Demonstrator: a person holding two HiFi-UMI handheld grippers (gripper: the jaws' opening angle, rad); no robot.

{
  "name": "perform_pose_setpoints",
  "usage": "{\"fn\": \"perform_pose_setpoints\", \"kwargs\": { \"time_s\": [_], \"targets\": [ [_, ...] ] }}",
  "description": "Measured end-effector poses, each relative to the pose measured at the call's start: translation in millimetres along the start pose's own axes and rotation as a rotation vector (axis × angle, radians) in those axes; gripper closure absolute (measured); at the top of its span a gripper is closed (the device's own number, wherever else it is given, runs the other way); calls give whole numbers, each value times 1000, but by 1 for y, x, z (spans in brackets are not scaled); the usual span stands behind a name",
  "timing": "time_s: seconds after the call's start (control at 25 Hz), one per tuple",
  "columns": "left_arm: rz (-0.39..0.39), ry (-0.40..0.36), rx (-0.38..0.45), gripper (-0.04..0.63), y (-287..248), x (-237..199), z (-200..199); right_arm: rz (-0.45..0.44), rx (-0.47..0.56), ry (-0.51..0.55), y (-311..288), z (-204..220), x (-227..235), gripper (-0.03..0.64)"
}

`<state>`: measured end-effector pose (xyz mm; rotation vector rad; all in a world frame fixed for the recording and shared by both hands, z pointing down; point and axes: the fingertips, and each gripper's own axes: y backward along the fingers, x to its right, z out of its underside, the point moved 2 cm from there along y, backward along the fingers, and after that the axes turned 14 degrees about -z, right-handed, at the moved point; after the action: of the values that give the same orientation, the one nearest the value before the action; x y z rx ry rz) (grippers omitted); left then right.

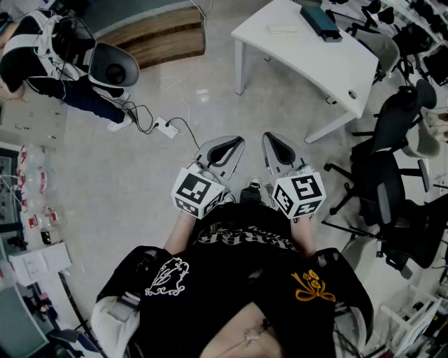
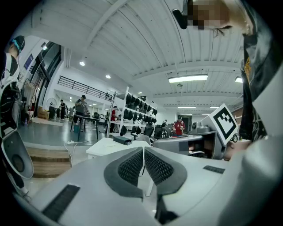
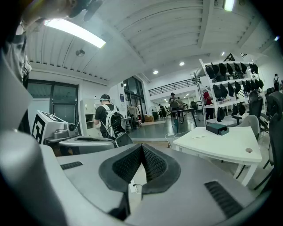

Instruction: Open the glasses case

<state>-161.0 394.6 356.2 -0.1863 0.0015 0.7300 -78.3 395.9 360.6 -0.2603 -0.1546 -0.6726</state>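
A dark rectangular glasses case [image 1: 320,21] lies on the far side of the white table [image 1: 329,66], well away from both grippers. It also shows as a small dark box [image 2: 122,140] in the left gripper view and as a box [image 3: 217,128] in the right gripper view. My left gripper [image 1: 222,148] and right gripper [image 1: 280,147] are held side by side close to my body, over the floor. The jaws of each meet at the tip with nothing between them, as the left gripper [image 2: 143,150] and right gripper [image 3: 142,148] show in their own views.
Black office chairs [image 1: 392,175] crowd the right side. A power strip [image 1: 166,127] with cables lies on the floor ahead at left. A person with a backpack [image 1: 42,56] stands by wooden steps [image 1: 164,38] at upper left. A flat pale item [image 1: 283,29] lies on the table.
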Motion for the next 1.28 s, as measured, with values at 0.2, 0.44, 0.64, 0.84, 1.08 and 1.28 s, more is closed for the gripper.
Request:
{"fn": "perform_pose_setpoints", "kwargs": {
  "time_s": [0.2,0.44,0.64,0.84,1.08,1.28],
  "targets": [
    [-5,0,-3,569,-12,4,0,-19,-1,4,2,-1,8,604],
    [-14,-1,-9,569,-32,3,-2,-35,10,11,-2,-5,22,604],
    [-13,-7,-17,569,-60,5,-5,-29,19,-7,-3,-9,52,604],
    [-13,-23,-18,569,-93,19,-9,-28,31,-31,5,-11,91,604],
    [-35,-31,-23,569,-130,23,-16,-45,35,-35,3,-19,129,604],
    [-63,-42,-19,569,-154,32,-18,-65,30,-41,9,-18,157,604]
  ]
}}
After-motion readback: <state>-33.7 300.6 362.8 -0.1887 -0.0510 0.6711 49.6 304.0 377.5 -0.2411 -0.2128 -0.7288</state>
